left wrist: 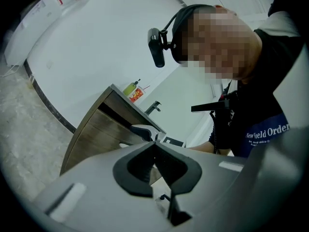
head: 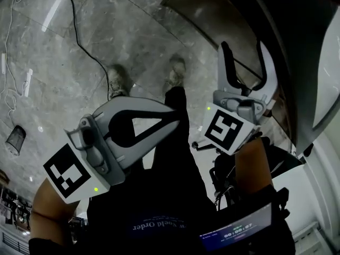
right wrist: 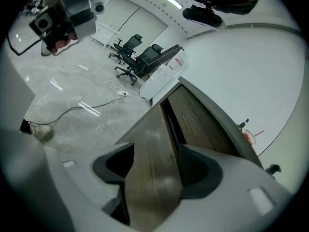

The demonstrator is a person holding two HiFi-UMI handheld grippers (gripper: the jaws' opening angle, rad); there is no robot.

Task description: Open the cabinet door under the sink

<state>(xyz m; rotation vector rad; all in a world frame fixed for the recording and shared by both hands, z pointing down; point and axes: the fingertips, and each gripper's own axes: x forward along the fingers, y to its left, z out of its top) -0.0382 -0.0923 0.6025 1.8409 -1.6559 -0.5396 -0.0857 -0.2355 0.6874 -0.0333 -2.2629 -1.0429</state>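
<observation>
Brown wood cabinet door (right wrist: 153, 144) sits below counter, at person's right; ajar or shut, cannot tell. Right gripper (head: 244, 45) spread apart, door edge between jaws, not pinched. Left gripper (head: 175, 122) clenched, empty. Step: approach to door. Next, likely: clamp edge, pull outward.

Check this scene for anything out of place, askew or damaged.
Nothing looks damaged or spilled. Two things stand out. A black cable trails loose across the marble floor towards the person's shoes. The wooden cabinet door shows a dark gap along its edge, so it seems slightly ajar.
</observation>
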